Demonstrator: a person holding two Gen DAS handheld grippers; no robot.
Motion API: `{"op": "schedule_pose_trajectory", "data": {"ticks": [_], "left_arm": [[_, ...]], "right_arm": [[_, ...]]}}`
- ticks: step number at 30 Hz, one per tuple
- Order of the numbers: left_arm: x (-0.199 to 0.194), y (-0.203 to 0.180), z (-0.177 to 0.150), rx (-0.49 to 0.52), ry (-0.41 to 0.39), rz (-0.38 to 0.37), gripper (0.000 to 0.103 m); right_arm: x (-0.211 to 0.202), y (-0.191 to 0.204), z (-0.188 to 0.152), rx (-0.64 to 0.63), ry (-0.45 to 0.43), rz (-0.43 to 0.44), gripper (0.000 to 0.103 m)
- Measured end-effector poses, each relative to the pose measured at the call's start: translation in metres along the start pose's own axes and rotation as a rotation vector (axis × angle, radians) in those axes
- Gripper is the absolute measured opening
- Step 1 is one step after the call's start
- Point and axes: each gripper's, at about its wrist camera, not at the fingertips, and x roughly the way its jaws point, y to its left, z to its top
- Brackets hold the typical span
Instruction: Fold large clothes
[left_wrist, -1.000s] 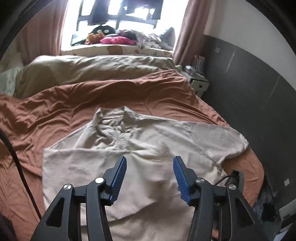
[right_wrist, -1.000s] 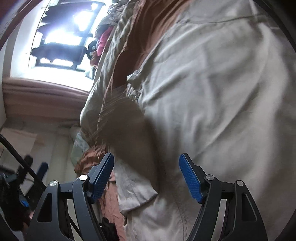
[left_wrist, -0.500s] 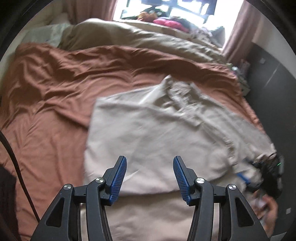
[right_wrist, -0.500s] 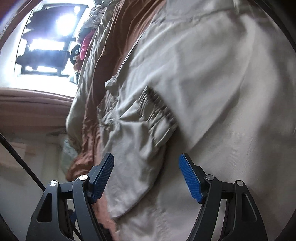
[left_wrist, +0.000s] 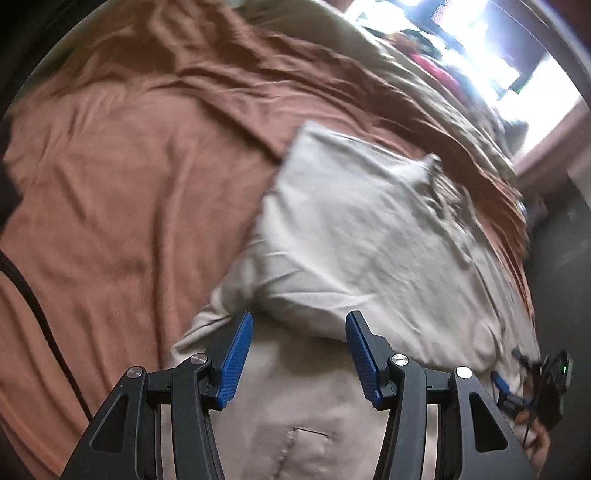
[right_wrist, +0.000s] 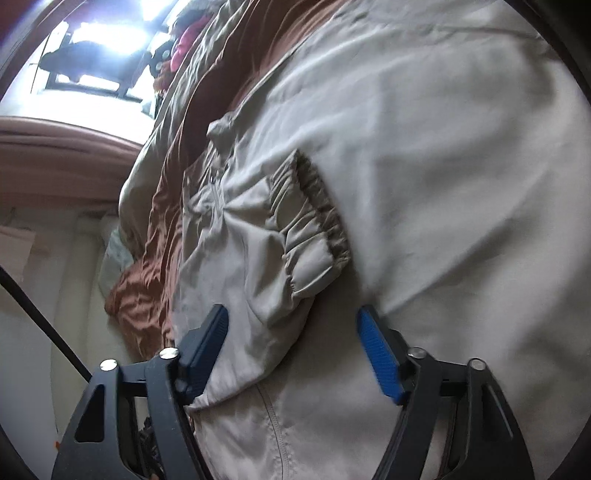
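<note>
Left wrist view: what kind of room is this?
Most likely a bedroom. A beige jacket lies spread on a bed with a rumpled rust-brown bedspread, an olive duvet is bunched behind it, and a bright window with curtains stands at the far end.

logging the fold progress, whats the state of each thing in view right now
beige jacket: spread on the bed, one side folded in
sleeve cuff: gathered, lying on the jacket body
left tongs: open, empty, over the jacket
right tongs: closing, sleeve fabric between them
brown bedcover: rumpled
</note>
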Motion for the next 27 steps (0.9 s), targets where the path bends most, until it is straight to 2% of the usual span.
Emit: {"op": "schedule_pose_trajectory", "data": {"ticks": [3,4,5,7,12,14,18,21,22,24,26,27], "left_arm": [[0.009,0.013,0.0,-0.054,-0.005,-0.022,0.054],[0.012,0.016,0.001,-0.064,-0.009,-0.025,0.054],[0.016,0.019,0.002,-0.077,-0.009,-0.033,0.051],[0.021,0.021,0.002,-0.095,-0.002,-0.035,0.048],[0.026,0.019,0.002,-0.08,-0.021,0.005,0.042],[0.029,0.022,0.004,-0.082,-0.025,0.015,0.035],[0.023,0.031,0.005,-0.104,-0.036,0.022,0.031],[0.013,0.026,0.004,-0.098,-0.054,0.029,0.032],[0.008,0.024,0.004,-0.094,-0.057,0.022,0.033],[0.001,0.018,0.002,-0.08,-0.065,-0.007,0.038],[-0.008,0.01,0.0,-0.054,-0.078,-0.018,0.053],[-0.013,0.005,-0.002,-0.04,-0.088,-0.026,0.055]], "right_arm": [[0.014,0.001,0.01,-0.024,-0.004,0.003,0.037],[0.019,0.001,0.014,-0.029,-0.004,-0.011,0.022],[0.023,-0.002,0.017,-0.024,-0.006,-0.026,0.011],[0.025,-0.005,0.019,-0.018,-0.032,-0.033,0.008],[0.021,0.001,0.018,-0.039,-0.097,-0.058,0.008],[0.024,0.002,0.011,-0.037,-0.102,-0.061,0.008],[0.021,0.013,0.001,-0.058,-0.097,-0.108,0.008],[0.012,0.02,0.0,-0.071,-0.087,-0.104,0.011],[0.008,0.019,0.001,-0.058,-0.082,-0.089,0.016],[-0.009,0.017,0.003,-0.04,-0.109,-0.076,0.032],[-0.027,0.017,0.007,-0.058,-0.159,-0.087,0.069],[-0.04,0.019,0.008,-0.081,-0.187,-0.09,0.07]]}}
